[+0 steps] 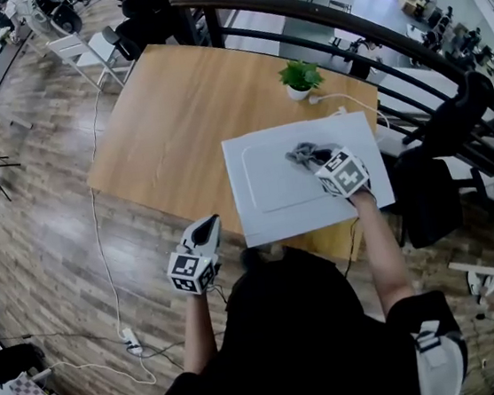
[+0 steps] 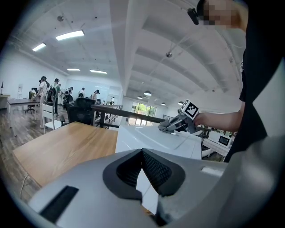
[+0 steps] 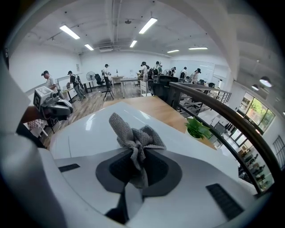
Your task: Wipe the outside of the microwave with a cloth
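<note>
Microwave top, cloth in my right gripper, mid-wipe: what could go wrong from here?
The right gripper pinches only a bunched fold of the cloth; it may pull free under drag.
The left gripper hangs off the table, so nothing braces the microwave; a firm push might shift it.
The potted plant stands beyond its far edge; overshooting could knock it.

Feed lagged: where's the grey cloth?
In the head view, the grey knitted cloth sits on the white microwave's top, right of centre, pinched in the right gripper.
</note>
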